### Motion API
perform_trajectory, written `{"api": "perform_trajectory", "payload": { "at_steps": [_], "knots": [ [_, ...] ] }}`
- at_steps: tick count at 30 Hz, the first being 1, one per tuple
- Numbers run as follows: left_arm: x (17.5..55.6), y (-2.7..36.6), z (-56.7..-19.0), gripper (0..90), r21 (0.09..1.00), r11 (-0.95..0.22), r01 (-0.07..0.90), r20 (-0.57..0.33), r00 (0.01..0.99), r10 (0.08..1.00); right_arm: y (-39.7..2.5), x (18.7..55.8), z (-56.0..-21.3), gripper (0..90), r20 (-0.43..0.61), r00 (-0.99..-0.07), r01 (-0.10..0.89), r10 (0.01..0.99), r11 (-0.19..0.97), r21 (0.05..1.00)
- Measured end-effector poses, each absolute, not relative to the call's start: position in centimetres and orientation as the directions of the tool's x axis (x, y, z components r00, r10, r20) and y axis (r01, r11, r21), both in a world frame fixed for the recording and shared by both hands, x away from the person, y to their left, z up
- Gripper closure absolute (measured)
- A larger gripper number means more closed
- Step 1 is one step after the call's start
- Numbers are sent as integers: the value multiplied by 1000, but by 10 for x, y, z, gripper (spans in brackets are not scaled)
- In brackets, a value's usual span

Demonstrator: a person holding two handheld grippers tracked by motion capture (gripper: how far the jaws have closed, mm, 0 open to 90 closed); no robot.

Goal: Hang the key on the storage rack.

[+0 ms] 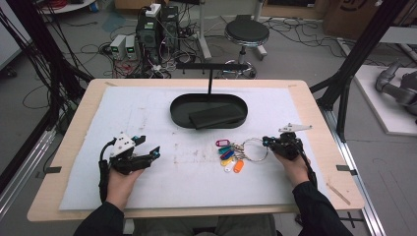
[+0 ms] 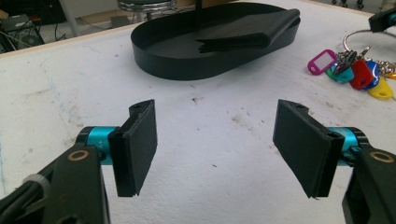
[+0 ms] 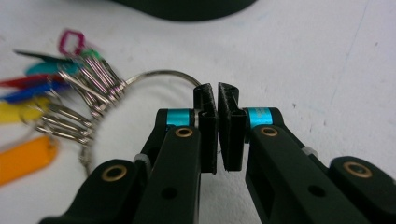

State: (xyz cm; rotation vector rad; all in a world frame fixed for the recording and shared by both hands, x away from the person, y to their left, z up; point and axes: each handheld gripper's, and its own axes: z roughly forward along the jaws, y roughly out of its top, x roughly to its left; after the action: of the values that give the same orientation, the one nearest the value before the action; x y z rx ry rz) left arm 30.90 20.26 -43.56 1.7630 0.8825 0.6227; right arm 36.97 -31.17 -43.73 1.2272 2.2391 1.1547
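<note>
A large metal key ring (image 1: 254,149) with several coloured tags (image 1: 228,153) lies on the white mat, right of centre. My right gripper (image 1: 267,142) is at the ring's right side. In the right gripper view its jaws (image 3: 217,93) are closed on the wire of the ring (image 3: 159,73), and the tags (image 3: 28,98) fan out to the left. My left gripper (image 1: 148,146) rests at the left of the mat, open and empty. In the left gripper view its pads (image 2: 215,140) stand wide apart over bare mat, with the tags (image 2: 355,70) far to the right.
A black oval tray (image 1: 177,115) stands at the back centre and holds a folded black piece (image 1: 216,117). A thin black post (image 1: 210,81) with a crossbar rises from the tray. The white mat (image 1: 196,182) covers most of the wooden table.
</note>
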Motion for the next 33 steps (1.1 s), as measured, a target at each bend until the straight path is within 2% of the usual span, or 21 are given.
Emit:
{"api": "perform_trajectory", "payload": {
  "at_steps": [15,29,33],
  "knots": [
    [308,201,-434,307,943,-208,262,9,601,799,-306,355,-419,873,204,-607,485,768,155,861],
    [308,198,-434,307,943,-214,255,11,618,786,-296,353,-421,867,239,-641,518,730,182,836],
    [308,198,-434,307,944,-212,251,11,621,784,-293,351,-417,872,223,-672,493,706,203,846]
  ]
}}
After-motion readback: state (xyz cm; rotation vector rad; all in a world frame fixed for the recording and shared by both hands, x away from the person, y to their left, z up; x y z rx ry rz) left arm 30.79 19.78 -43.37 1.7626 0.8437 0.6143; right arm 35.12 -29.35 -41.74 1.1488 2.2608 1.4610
